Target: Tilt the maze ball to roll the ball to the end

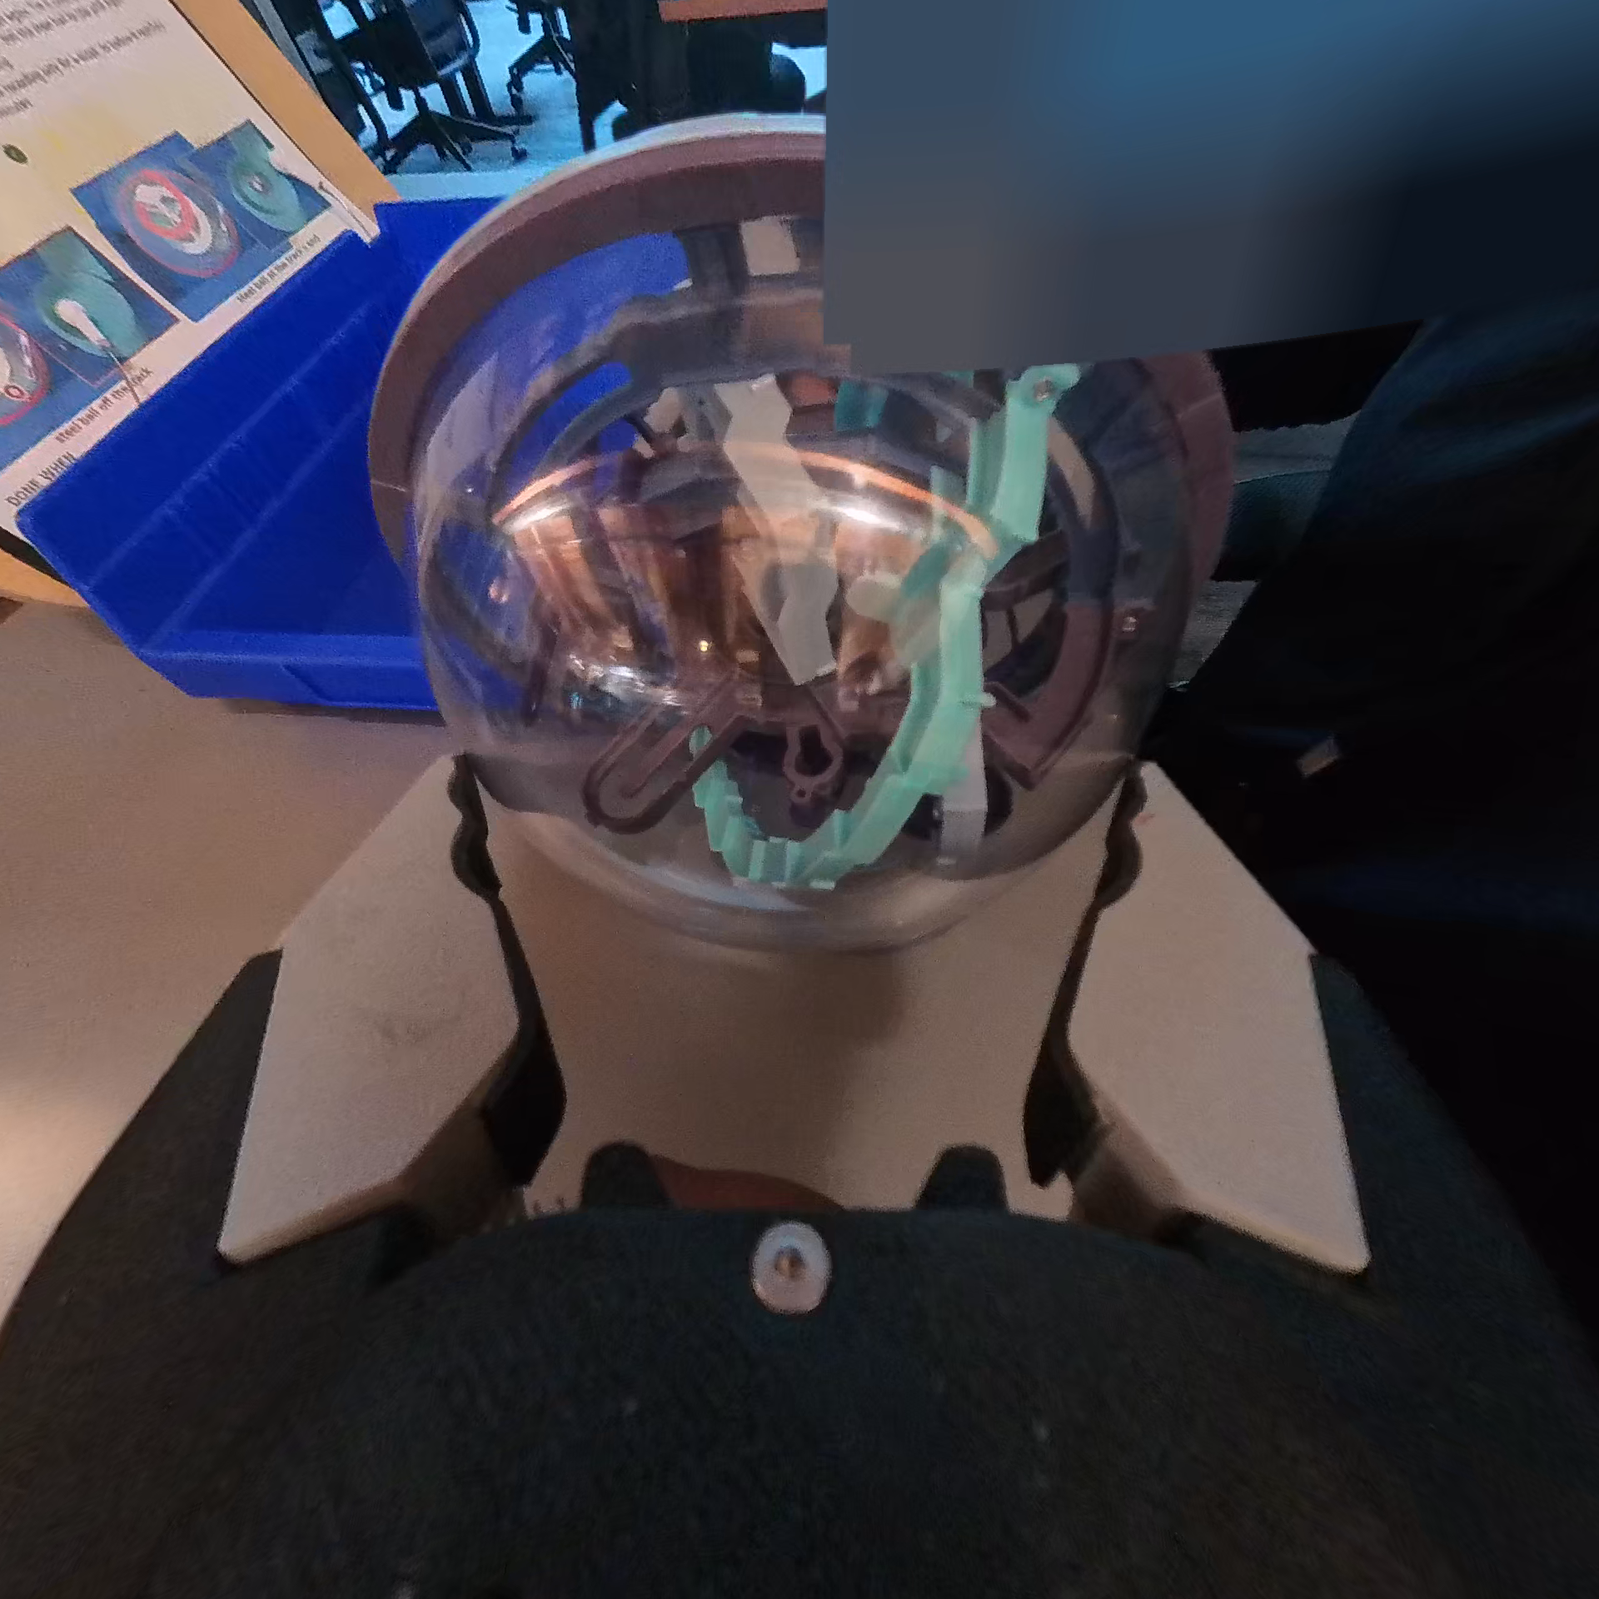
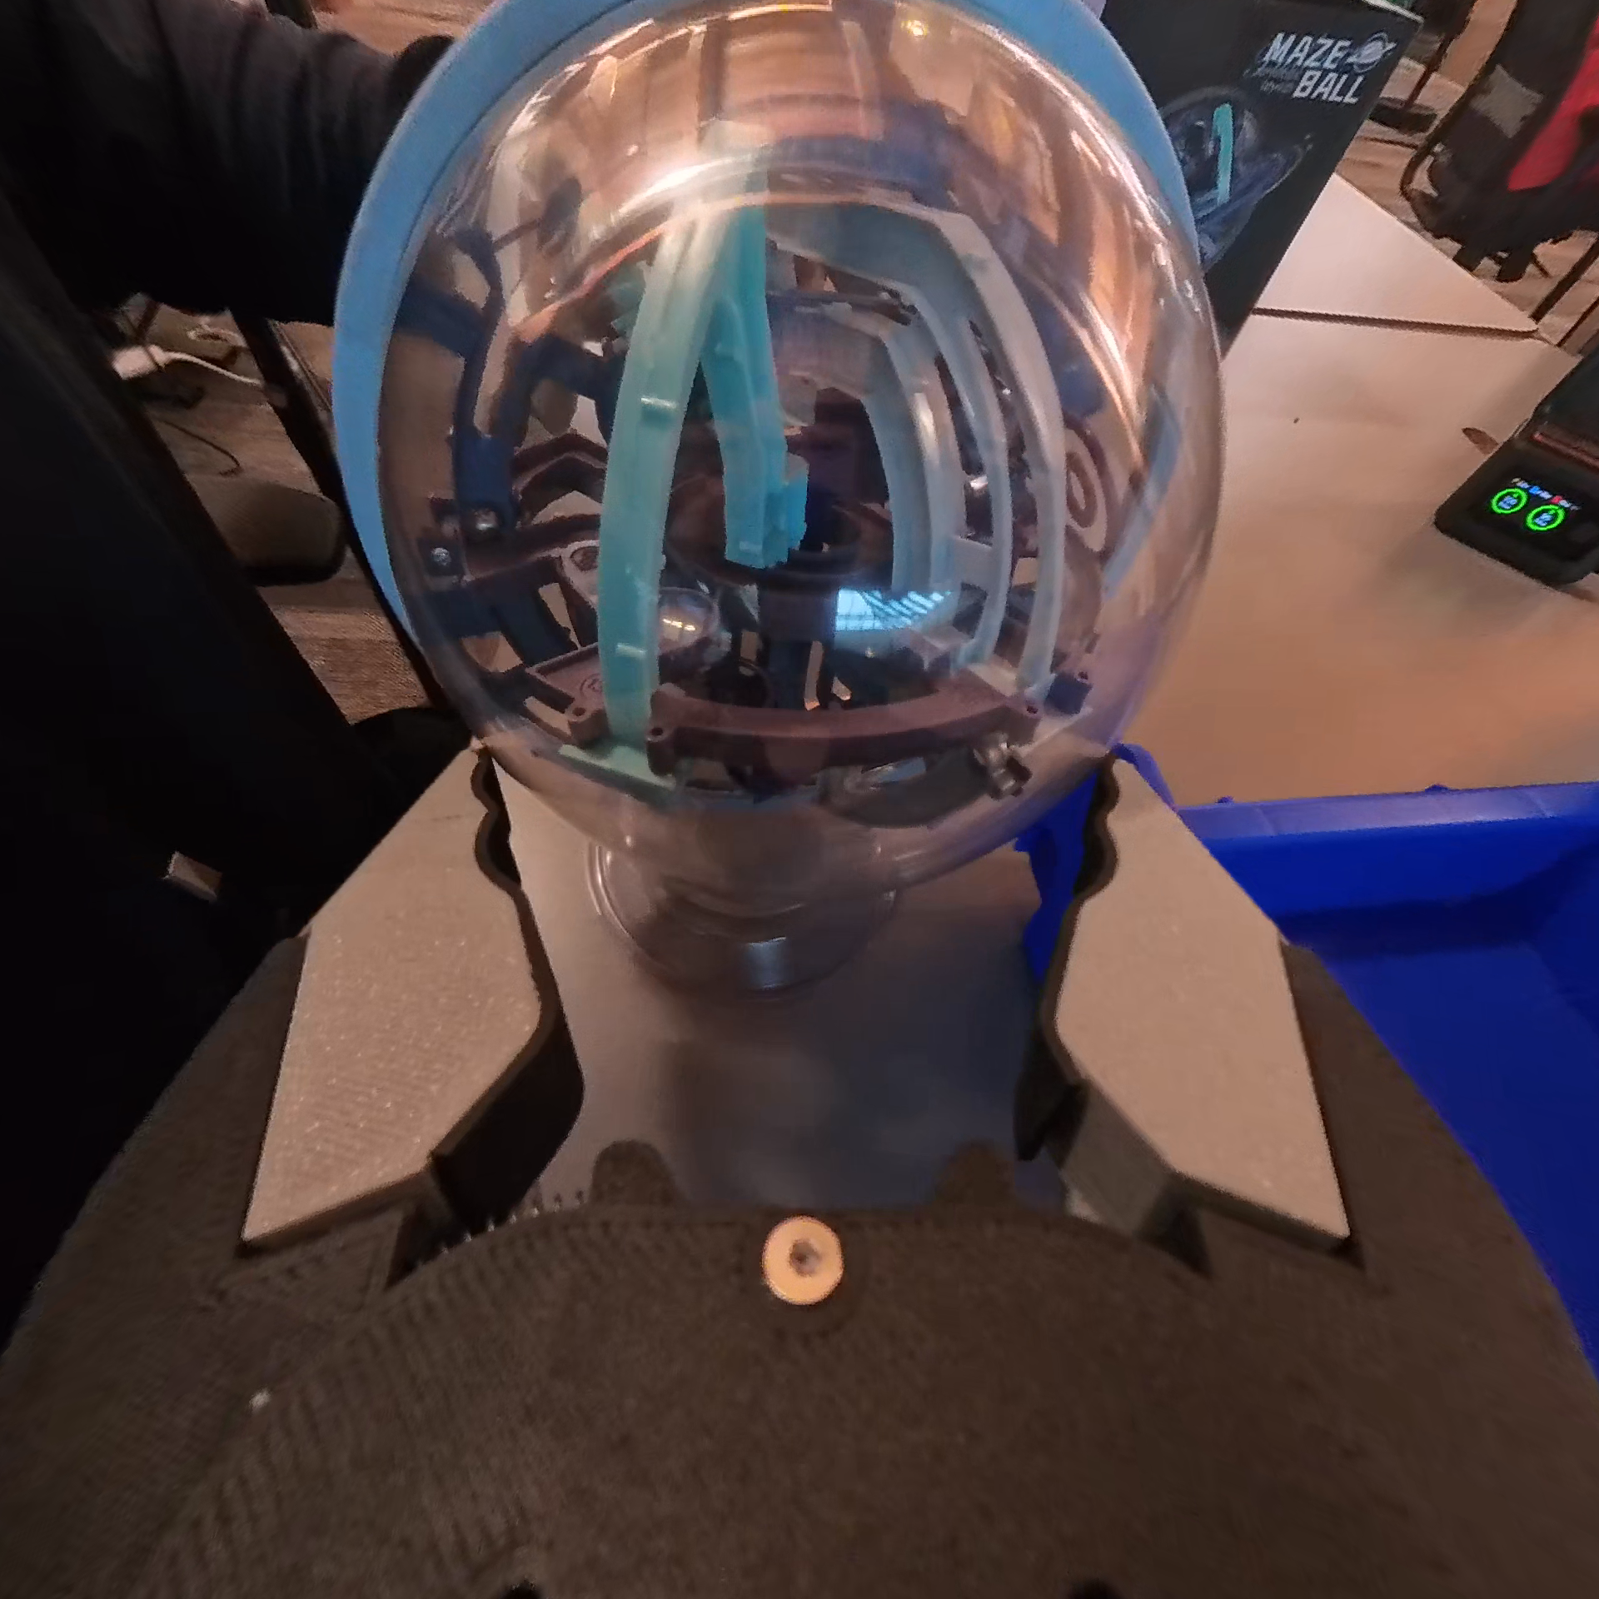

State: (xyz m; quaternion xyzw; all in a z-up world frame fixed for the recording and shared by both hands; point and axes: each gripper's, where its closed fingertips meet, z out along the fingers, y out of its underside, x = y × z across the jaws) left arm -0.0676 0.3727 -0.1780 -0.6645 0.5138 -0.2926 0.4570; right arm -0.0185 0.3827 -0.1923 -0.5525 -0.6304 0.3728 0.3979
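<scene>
Sphere first: in my left wrist view a clear plastic maze ball (image 1: 779,606) with mint-green and dark tracks inside fills the space just ahead of my left gripper (image 1: 792,805). Its pale fingers (image 1: 372,995) are spread wide, and their dark tips sit against the lower sides of the globe, pinching it between them. A grey ring (image 1: 415,346) circles the ball. Behind it to the left I see a blue plastic bin (image 1: 260,536) on the beige table (image 1: 104,822), with a printed instruction sheet (image 1: 130,216) propped over it.

From my right wrist view the same globe (image 2: 779,433) sits between the tips of my right gripper (image 2: 796,787), clamped at its lower sides; the grey fingers (image 2: 1194,995) are wide apart. The ring looks light blue (image 2: 372,346) here. The blue bin (image 2: 1384,908) lies at right, a dark product box (image 2: 1281,156) stands behind, and a small lit screen (image 2: 1531,519) rests on the table (image 2: 1298,606). I cannot pick out the little steel ball.
</scene>
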